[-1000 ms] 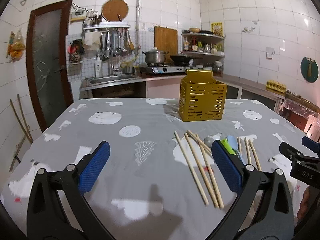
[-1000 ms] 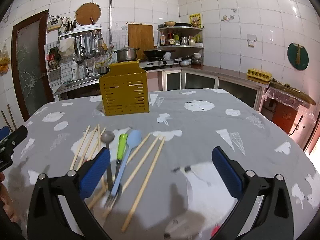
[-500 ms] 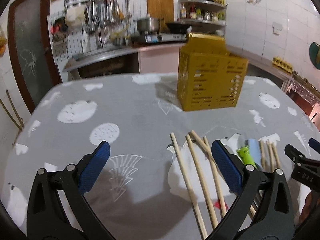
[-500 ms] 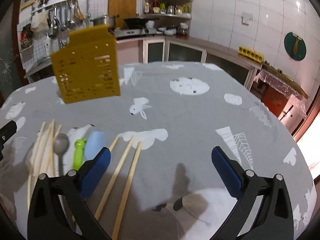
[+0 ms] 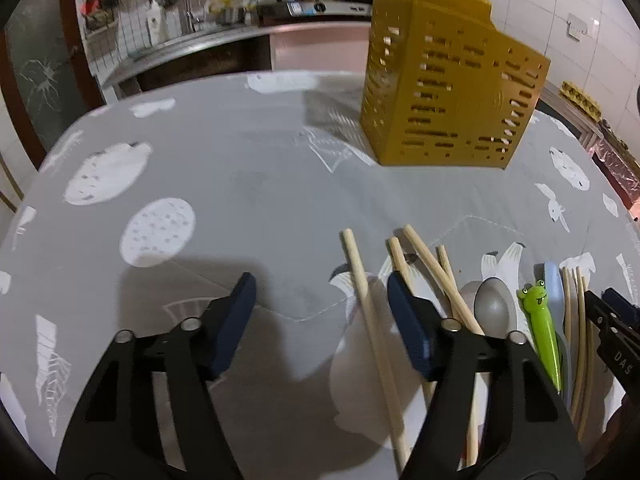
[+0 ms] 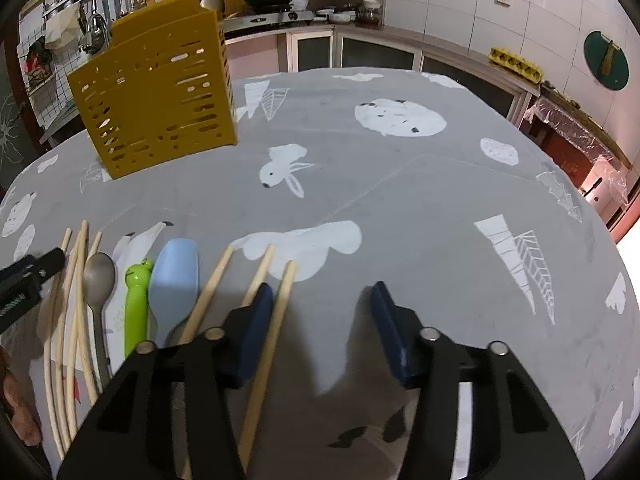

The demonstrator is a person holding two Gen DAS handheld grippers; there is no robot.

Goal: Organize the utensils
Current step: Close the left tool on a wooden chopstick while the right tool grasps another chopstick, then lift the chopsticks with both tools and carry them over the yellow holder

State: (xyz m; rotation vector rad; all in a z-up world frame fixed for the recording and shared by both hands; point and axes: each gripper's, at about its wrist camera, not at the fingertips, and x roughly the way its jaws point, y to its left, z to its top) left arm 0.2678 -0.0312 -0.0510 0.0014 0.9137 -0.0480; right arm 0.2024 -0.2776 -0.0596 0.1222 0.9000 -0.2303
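Observation:
A yellow slotted utensil holder (image 5: 452, 96) stands upright on the grey tablecloth; it also shows in the right wrist view (image 6: 156, 92). Several wooden chopsticks (image 5: 372, 320), a metal spoon (image 5: 494, 304), a green frog-handled utensil (image 5: 544, 328) and a light blue spoon (image 6: 174, 276) lie in a row on the cloth. My left gripper (image 5: 320, 316) is open, low over the cloth, with the leftmost chopstick between its fingers. My right gripper (image 6: 320, 320) is open, with the rightmost chopstick (image 6: 272, 340) just inside its left finger.
The table (image 6: 420, 200) has a grey cloth with white prints. Its right edge drops off near a red cabinet (image 6: 568, 156). A kitchen counter with a sink, pots and a stove (image 5: 304, 4) runs behind the table.
Both grippers have moved forward and down toward the cloth and their jaws have narrowed. The left now straddles a left chopstick; the right sits at the rightmost chopstick.

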